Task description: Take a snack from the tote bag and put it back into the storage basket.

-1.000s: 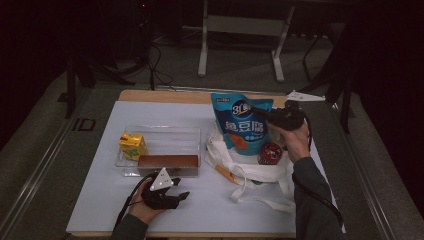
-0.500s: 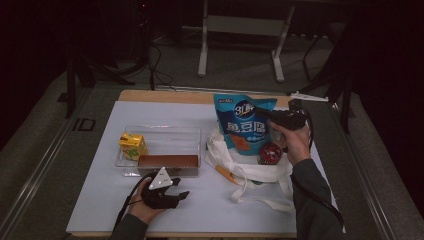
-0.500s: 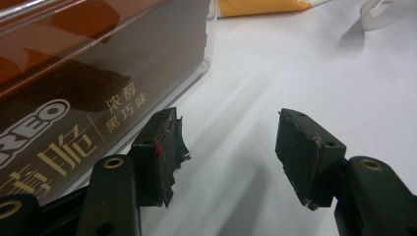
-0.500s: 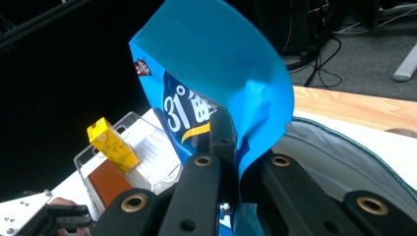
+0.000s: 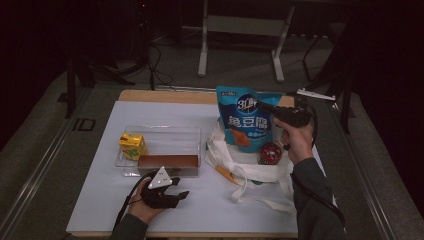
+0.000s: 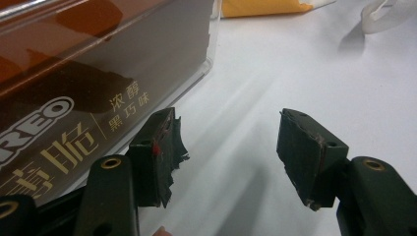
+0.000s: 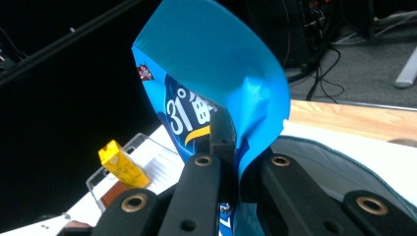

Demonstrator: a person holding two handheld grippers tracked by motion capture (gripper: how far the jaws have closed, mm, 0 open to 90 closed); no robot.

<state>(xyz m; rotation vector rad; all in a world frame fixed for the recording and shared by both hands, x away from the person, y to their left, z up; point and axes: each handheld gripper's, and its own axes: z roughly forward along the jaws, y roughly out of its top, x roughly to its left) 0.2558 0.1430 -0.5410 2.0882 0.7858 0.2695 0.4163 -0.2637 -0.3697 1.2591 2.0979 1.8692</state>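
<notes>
Blue snack bag (image 5: 246,120) reads "31°"; brown box (image 6: 74,98) reads "REO".

Bare tabletop (image 5: 260,215) lies open at the near edge; clear tray (image 5: 160,136) and white bag (image 5: 235,160) crowd the middle.
</notes>
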